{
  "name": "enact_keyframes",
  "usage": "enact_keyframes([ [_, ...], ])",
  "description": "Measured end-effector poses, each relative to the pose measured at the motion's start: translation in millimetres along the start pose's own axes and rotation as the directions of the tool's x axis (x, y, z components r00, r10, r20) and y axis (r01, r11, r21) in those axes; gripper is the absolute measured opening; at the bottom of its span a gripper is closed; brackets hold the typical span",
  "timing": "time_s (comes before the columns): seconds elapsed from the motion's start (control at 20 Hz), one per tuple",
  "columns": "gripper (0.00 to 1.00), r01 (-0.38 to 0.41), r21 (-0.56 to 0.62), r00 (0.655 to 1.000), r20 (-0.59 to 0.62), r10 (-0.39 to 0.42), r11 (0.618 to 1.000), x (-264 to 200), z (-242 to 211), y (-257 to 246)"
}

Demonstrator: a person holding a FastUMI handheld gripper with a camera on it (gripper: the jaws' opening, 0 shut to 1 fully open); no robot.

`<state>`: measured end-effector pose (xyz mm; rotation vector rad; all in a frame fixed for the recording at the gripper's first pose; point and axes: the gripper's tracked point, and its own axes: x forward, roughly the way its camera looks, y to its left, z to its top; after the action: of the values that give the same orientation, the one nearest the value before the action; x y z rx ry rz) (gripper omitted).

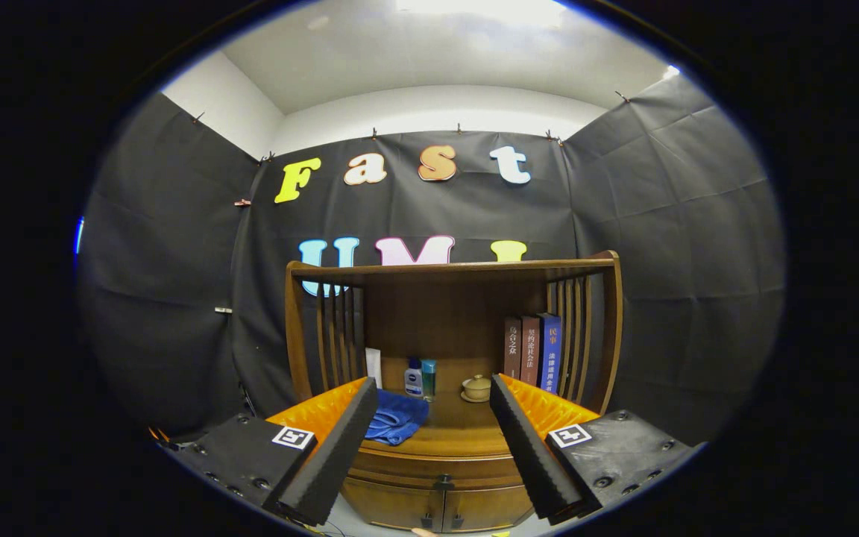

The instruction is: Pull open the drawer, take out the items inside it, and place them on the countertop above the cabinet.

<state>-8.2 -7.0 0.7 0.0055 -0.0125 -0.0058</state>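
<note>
Drawer (pixel 441 471) at lower centre of the frame, under the cabinet's tabletop (pixel 459 432) with its blue cloth (pixel 397 418), looks shut, so nothing is done yet; the gripper (pixel 433 418) hangs wide open, empty, short of it.

Cloth-walled booth; wooden cabinet (pixel 444 447), books (pixel 532 350).
</note>
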Motion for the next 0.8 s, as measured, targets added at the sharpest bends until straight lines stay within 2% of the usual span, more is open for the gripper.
enact_keyframes([
  [0.4, 0.98, 0.006, -0.009, 0.999, -0.036, -0.006, 1.0, 8.5, -17.1, -6.6],
  [0.6, 0.98, 0.014, -0.002, 0.996, -0.084, -0.014, 1.0, 16.6, -50.4, -8.1],
  [0.8, 0.98, 0.018, 0.014, 0.987, -0.157, -0.016, 1.0, 28.4, -102.8, -5.4],
])
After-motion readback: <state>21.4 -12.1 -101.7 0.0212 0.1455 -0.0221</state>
